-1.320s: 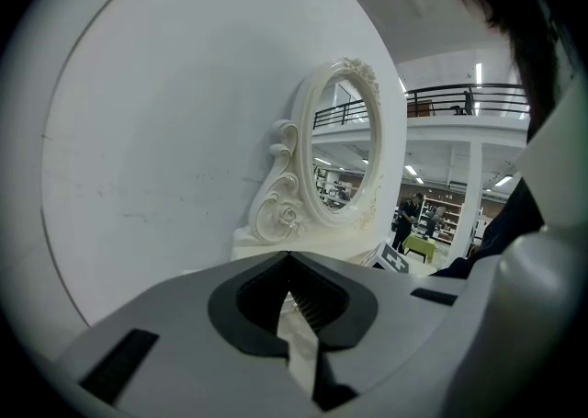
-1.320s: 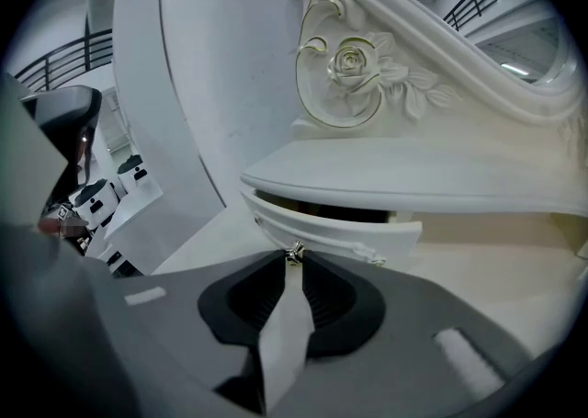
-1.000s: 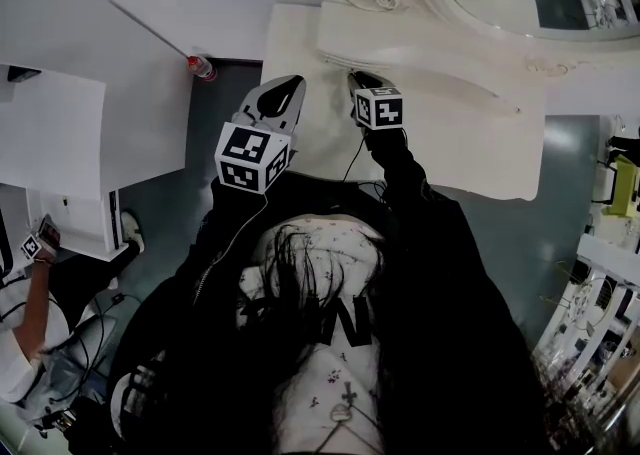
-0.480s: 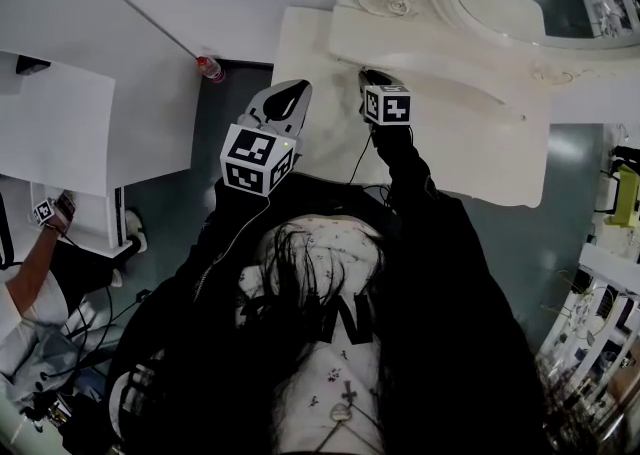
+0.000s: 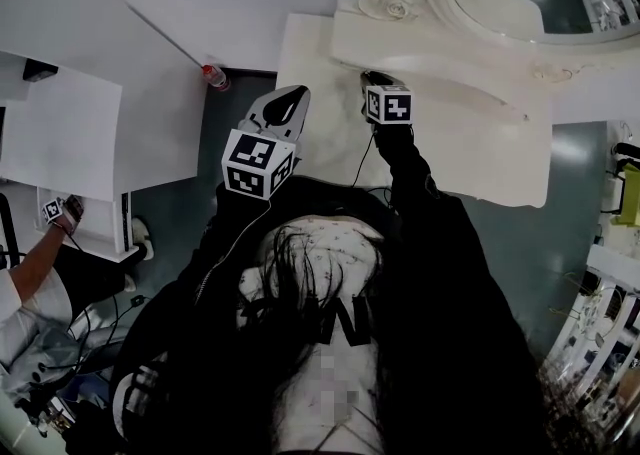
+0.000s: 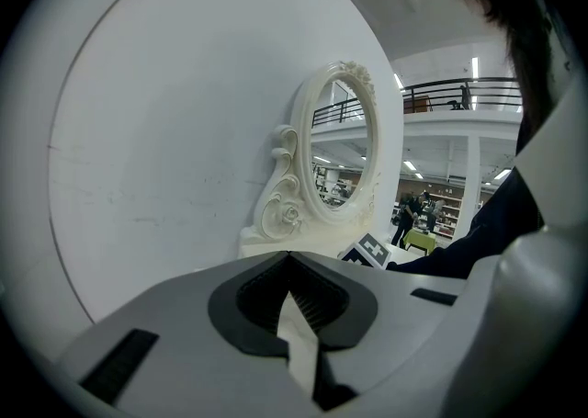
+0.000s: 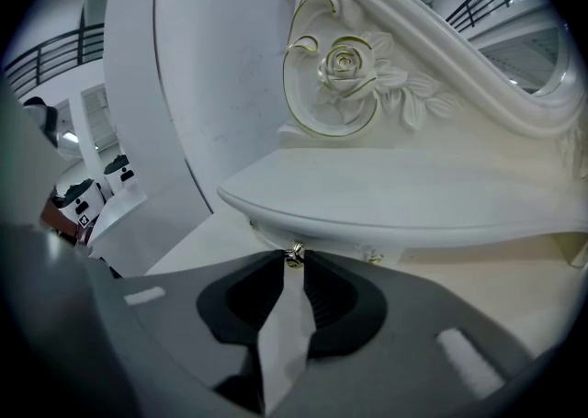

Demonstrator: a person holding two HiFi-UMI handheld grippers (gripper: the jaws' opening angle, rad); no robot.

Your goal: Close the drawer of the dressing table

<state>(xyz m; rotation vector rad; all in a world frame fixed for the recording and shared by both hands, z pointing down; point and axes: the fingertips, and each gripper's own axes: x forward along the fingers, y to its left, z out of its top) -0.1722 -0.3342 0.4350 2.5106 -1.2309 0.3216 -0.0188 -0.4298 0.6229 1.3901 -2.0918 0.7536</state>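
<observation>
Right gripper (image 7: 292, 267) barely shifted, apparently pinching drawer knob (image 7: 294, 254), unseen overhead

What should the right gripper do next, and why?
Probably push straight in, gently. The right gripper has its jaws shut on the small knob of the drawer under the shelf, so a forward push should seat it. I can't tell whether the drawer is already fully in. The left gripper is shut and empty.
</observation>
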